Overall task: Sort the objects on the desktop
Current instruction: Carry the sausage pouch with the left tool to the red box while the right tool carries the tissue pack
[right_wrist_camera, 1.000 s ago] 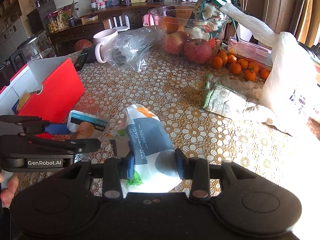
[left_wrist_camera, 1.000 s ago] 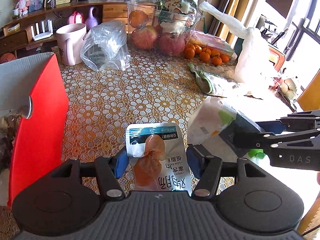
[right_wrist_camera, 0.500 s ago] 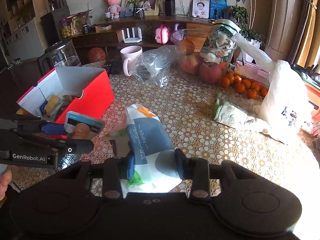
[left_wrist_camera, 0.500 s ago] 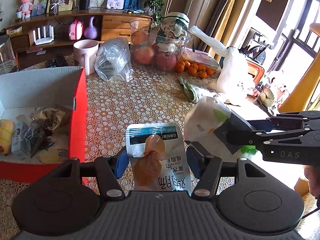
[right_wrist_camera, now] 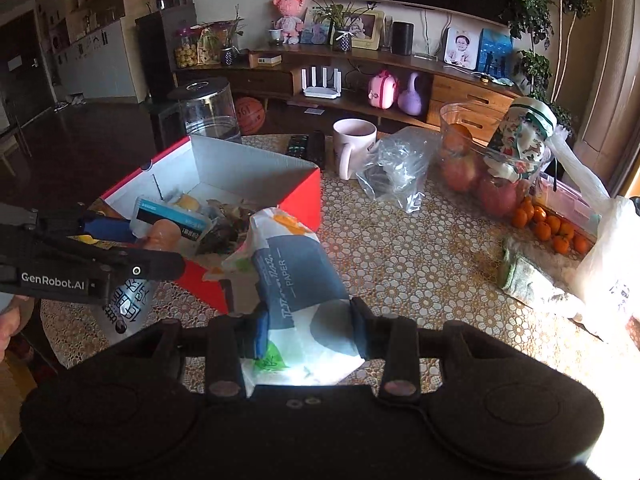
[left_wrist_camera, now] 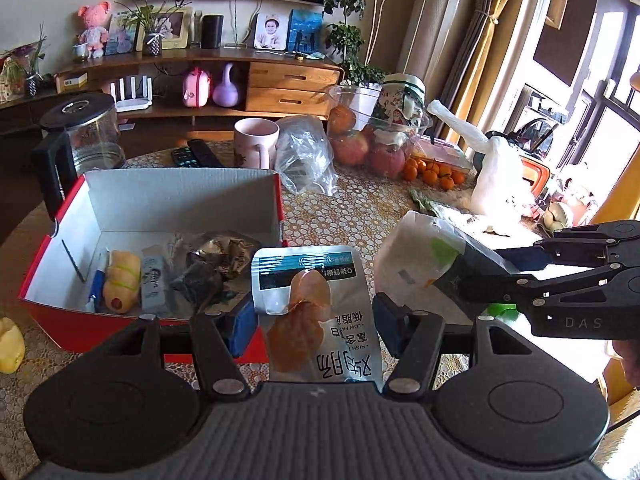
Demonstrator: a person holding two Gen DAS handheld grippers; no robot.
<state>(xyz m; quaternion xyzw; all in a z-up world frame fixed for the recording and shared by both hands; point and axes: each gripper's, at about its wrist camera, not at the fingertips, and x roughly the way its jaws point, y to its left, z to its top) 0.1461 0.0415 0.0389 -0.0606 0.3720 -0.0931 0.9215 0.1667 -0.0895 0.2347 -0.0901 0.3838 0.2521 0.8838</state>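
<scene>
Both grippers are held above the surface (left_wrist_camera: 360,216), angled downward, side by side. The left gripper (left_wrist_camera: 314,322) is clamped on a silver snack pouch (left_wrist_camera: 316,312), its blue pads pressing the pouch's two edges; the pouch stands up between the fingers with its sealed top pointing away from the camera. The right gripper (right_wrist_camera: 306,330) is closed on a tissue pack (right_wrist_camera: 296,276) in blue-and-white wrap, which sticks out ahead of its fingers.

The red box (left_wrist_camera: 56,316) lies ahead and to the left of the left gripper, open at the top, white inside. From the left wrist view its contents show clearly: a yellow sausage bun (left_wrist_camera: 120,282), a small grey packet (left_wrist_camera: 154,284) beside it, and crumpled dark wrappers (left_wrist_camera: 208,268) nearest the gripper. The right wrist view shows only a slice of that interior, because the left gripper and its pouch cover part of it, but it shows the box's far right corner.

Farther ahead of both grippers stand a glass bowl (left_wrist_camera: 352,100) holding apples and an orange, a clear plastic bag (left_wrist_camera: 306,156) and a pink mug (left_wrist_camera: 254,144). Small oranges (left_wrist_camera: 432,172) lie ahead of the right gripper.
</scene>
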